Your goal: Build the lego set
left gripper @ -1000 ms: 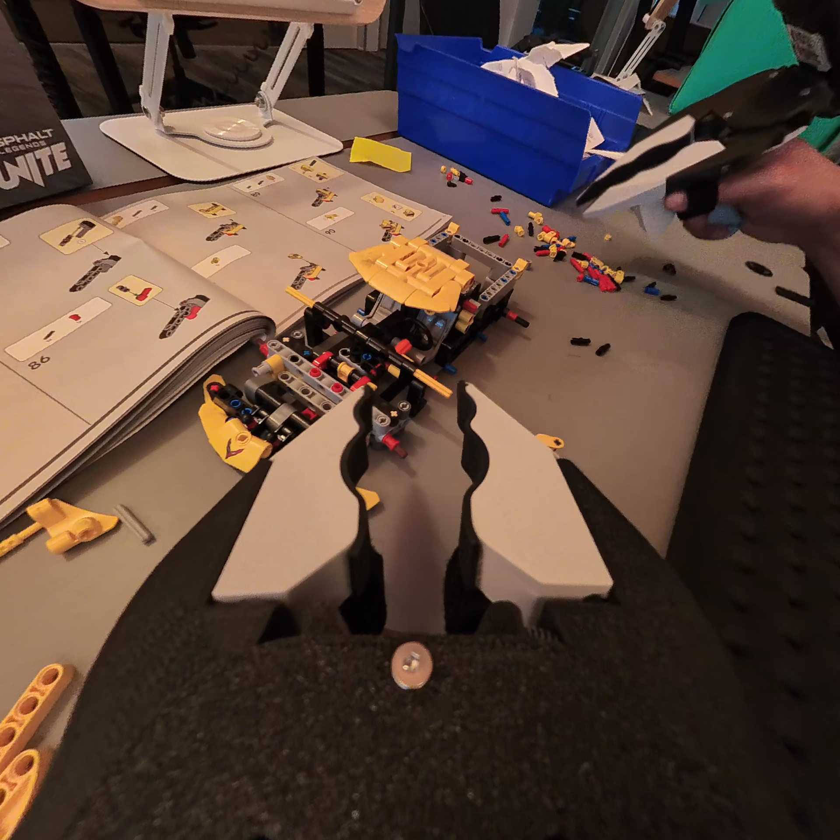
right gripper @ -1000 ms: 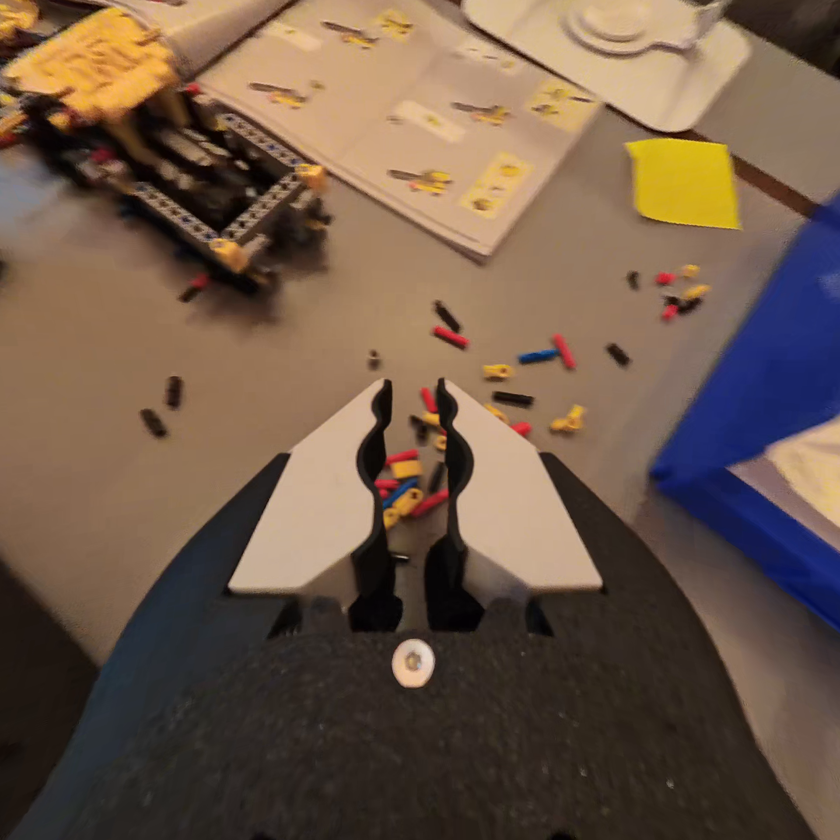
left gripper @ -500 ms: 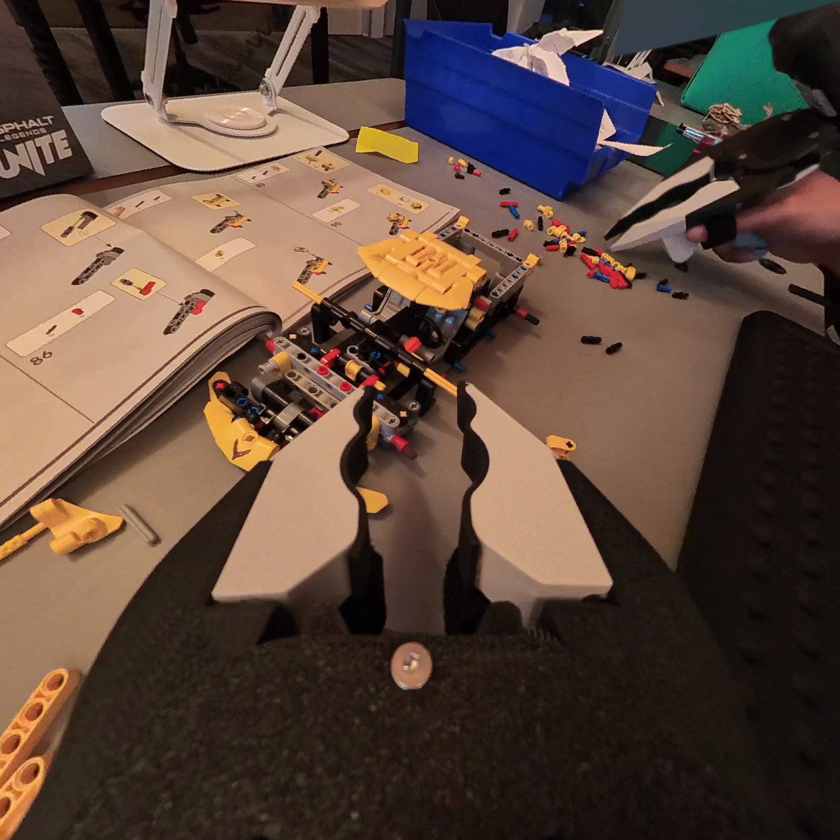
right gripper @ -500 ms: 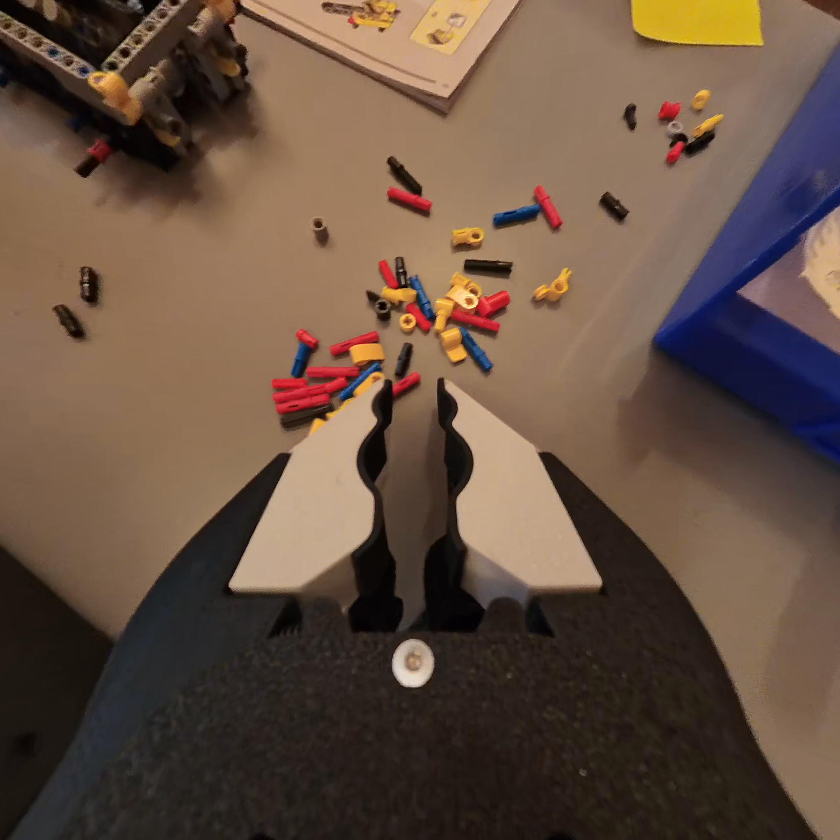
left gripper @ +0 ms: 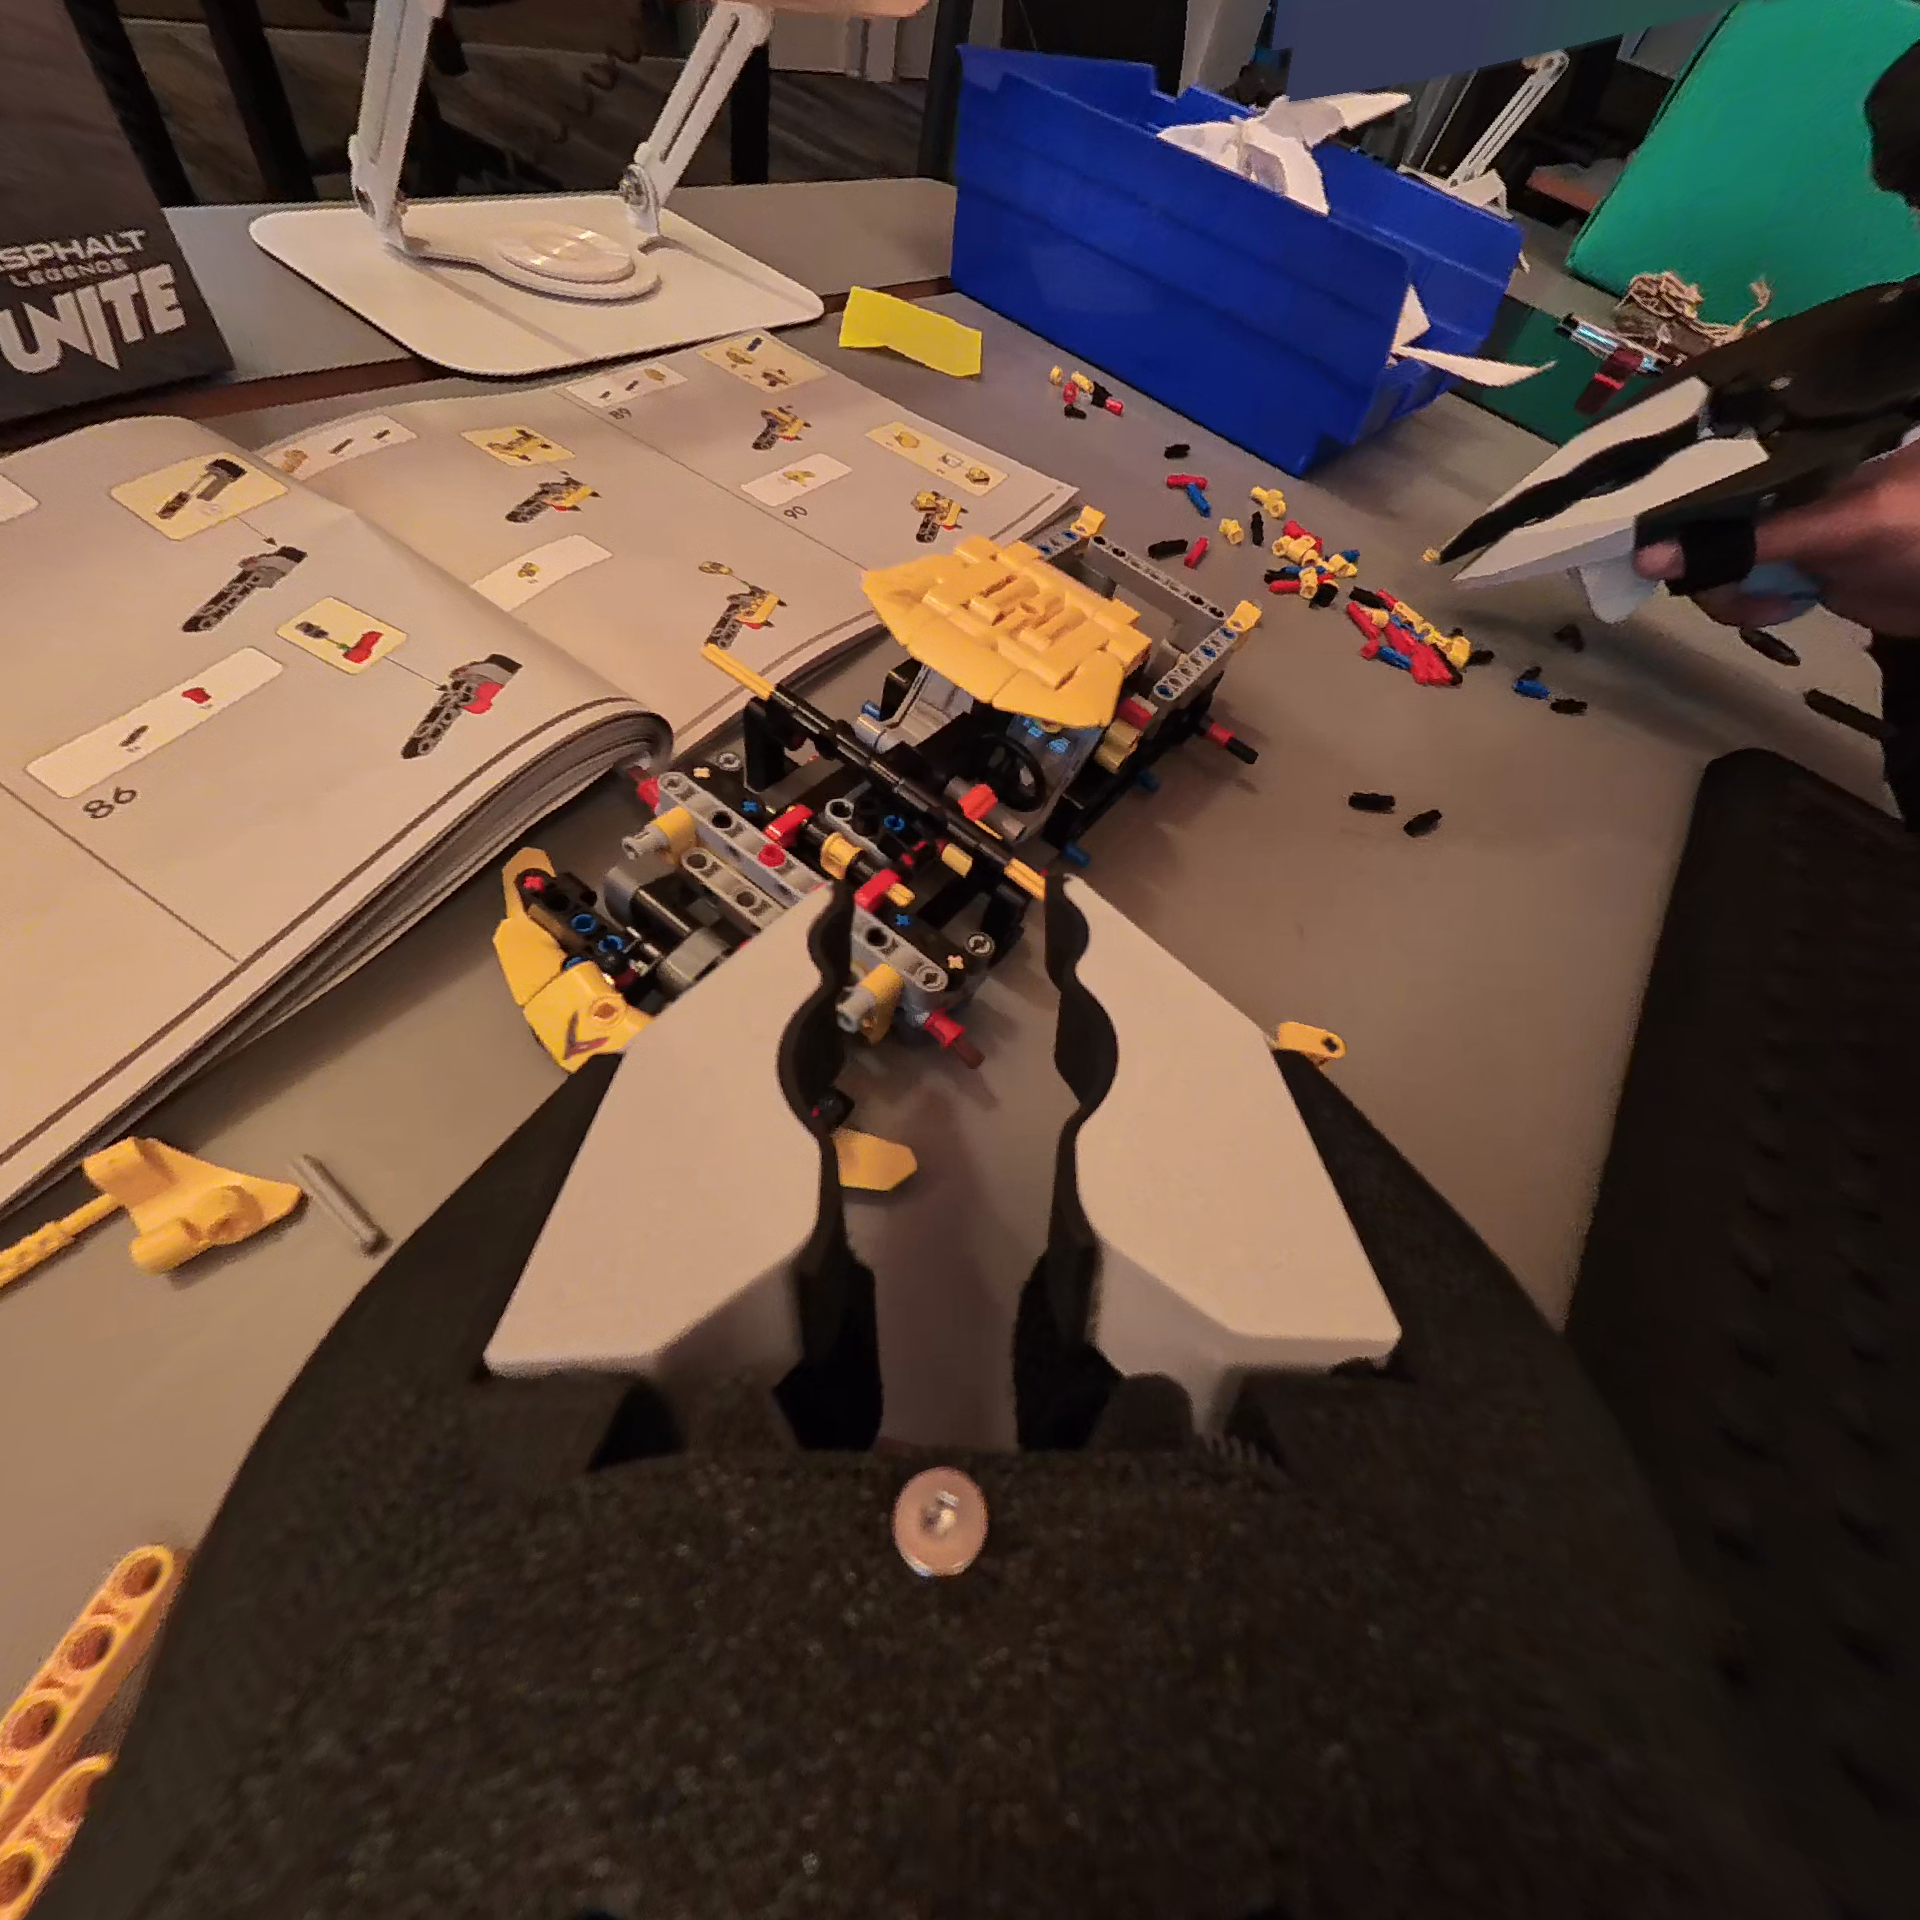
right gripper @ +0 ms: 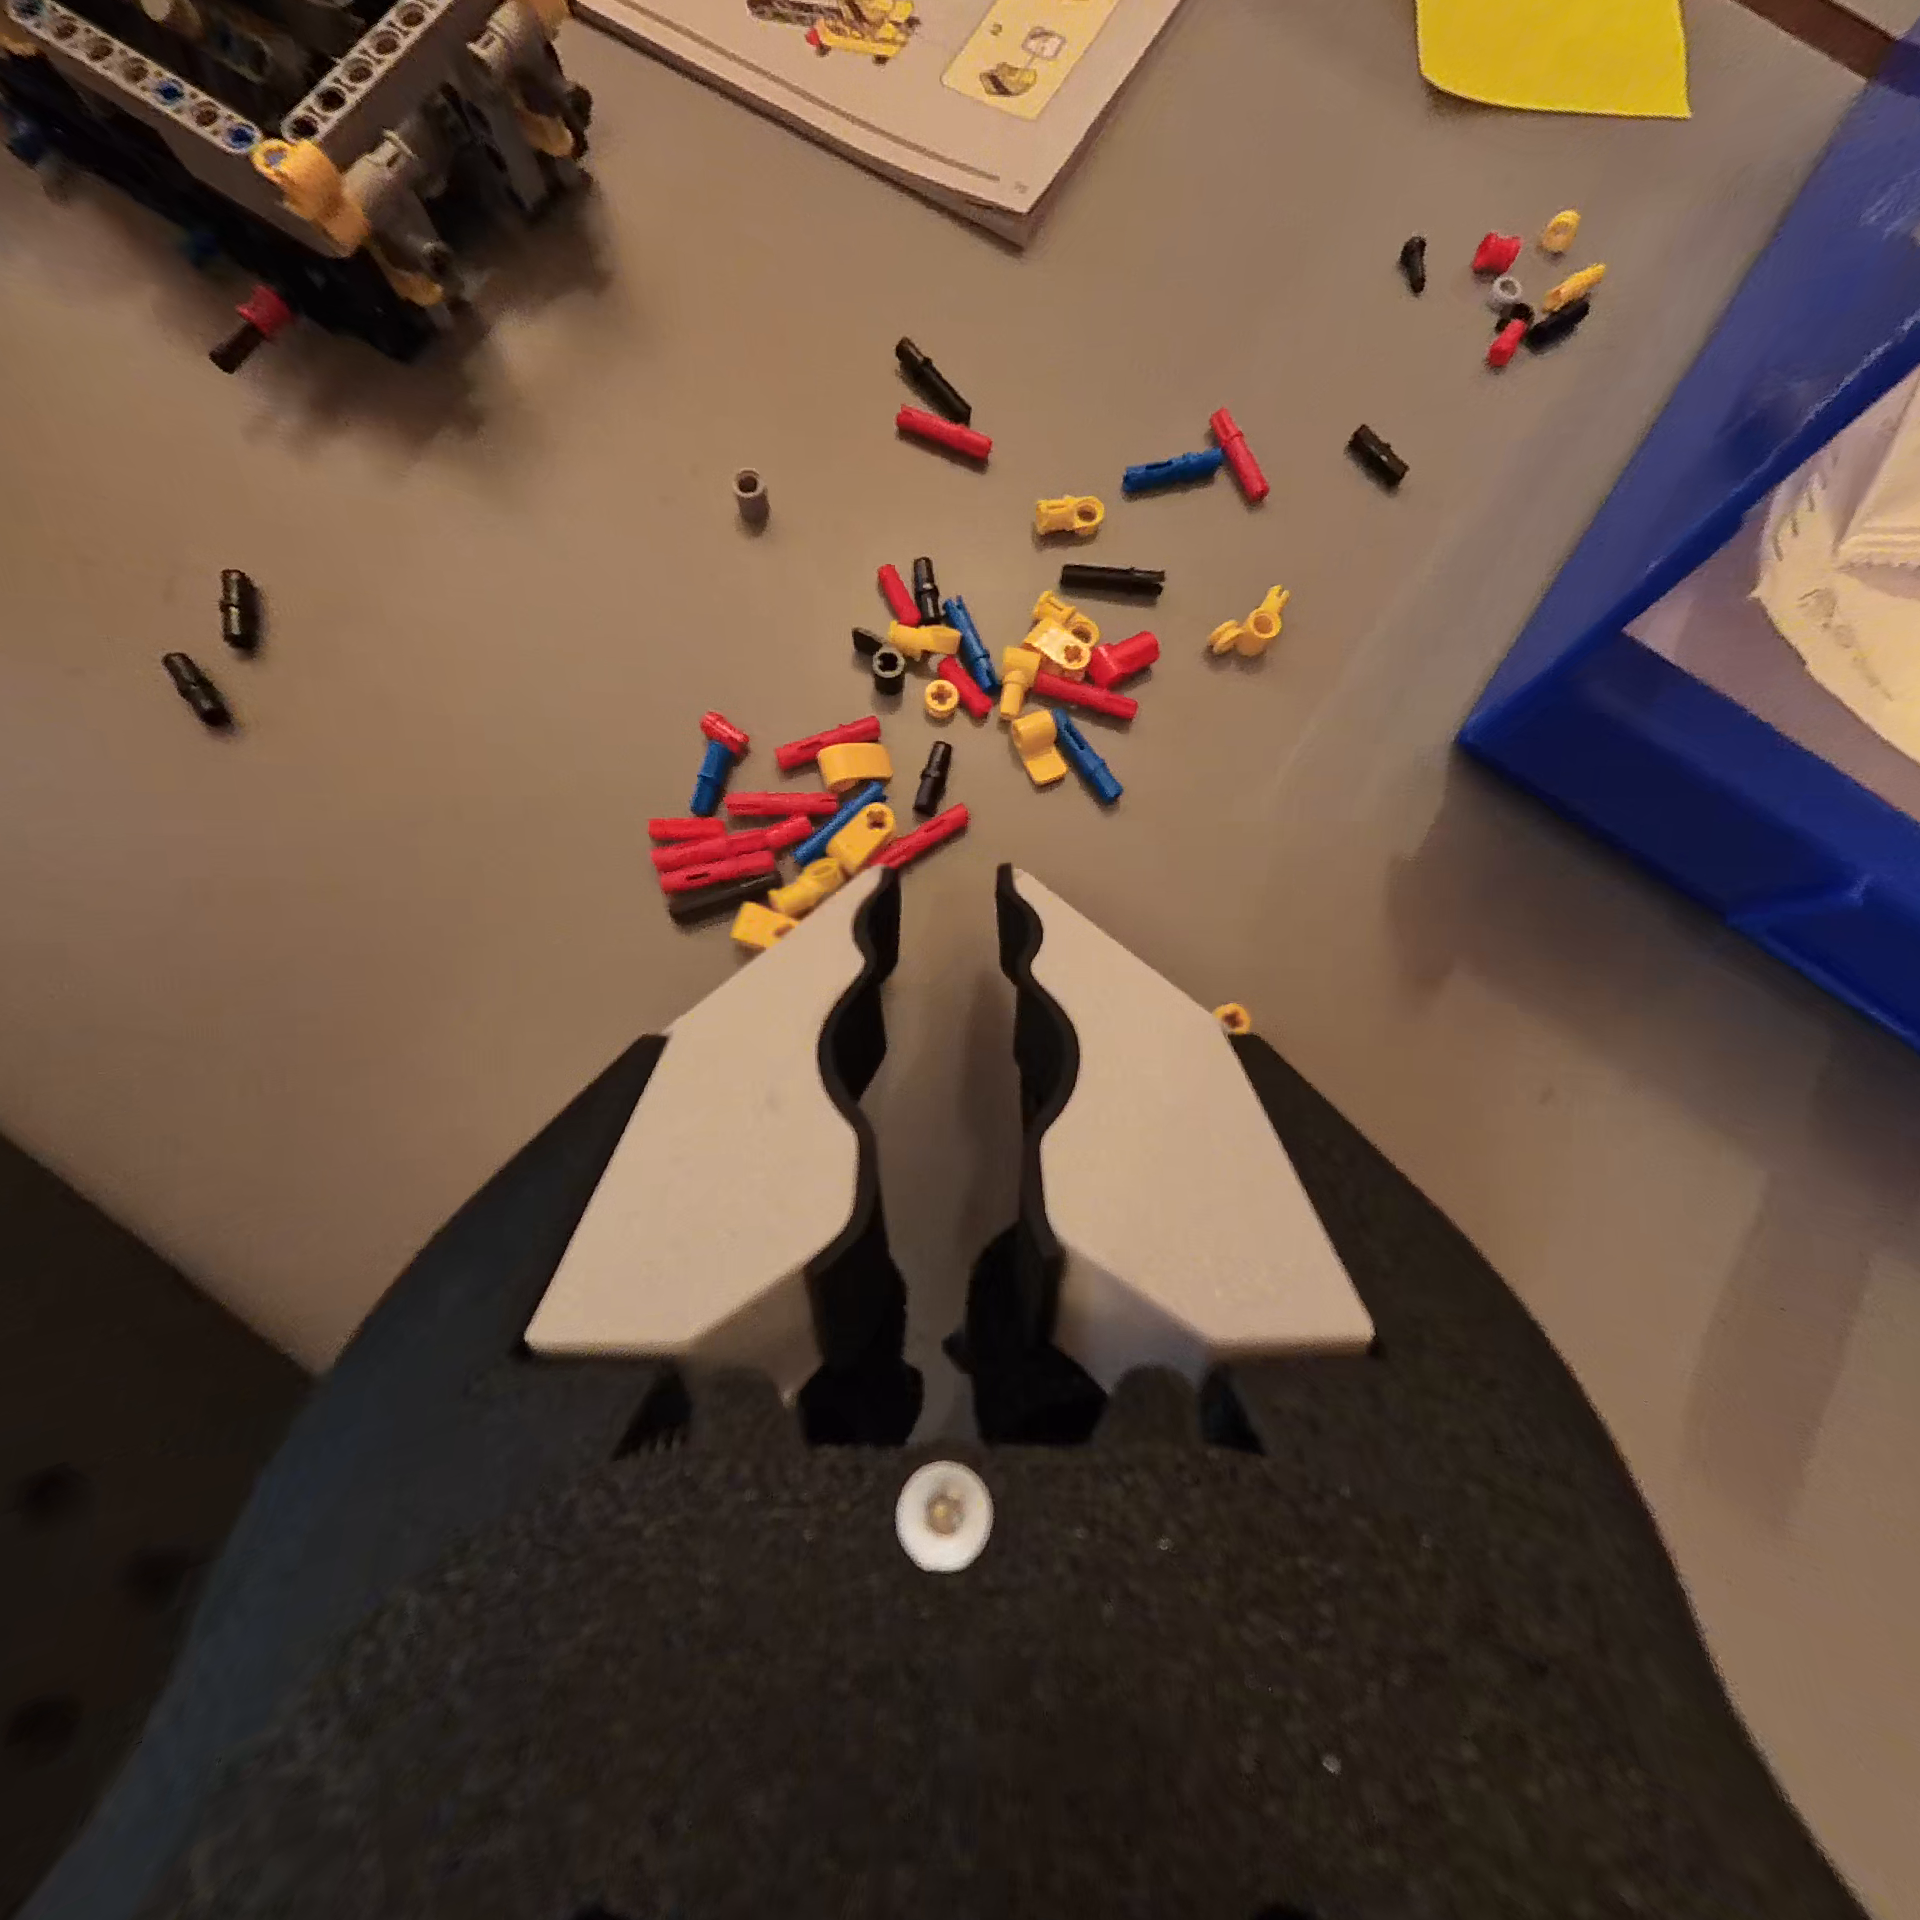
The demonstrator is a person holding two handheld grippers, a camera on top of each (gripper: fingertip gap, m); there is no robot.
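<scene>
Pins (right gripper: 894, 748) scattered just ahead of parted right gripper (right gripper: 945, 883), untouched

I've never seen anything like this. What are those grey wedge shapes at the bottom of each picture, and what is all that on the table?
There is no robot here. A person holds a hand-operated gripper in each hand, and each one carries a camera looking forward along its two grey fingers, hence two pictures.

In the left wrist view, the left gripper is open and empty, pointing at a half-built yellow and black lego car. Beside the car lies an open instruction booklet. Farther back stands a blue bin with crumpled paper inside. At the right edge you see the other gripper and the hand holding it.

In the right wrist view, the right gripper is open too, holding nothing, above a scatter of small red, blue, yellow and black lego pins on the grey table.
</scene>
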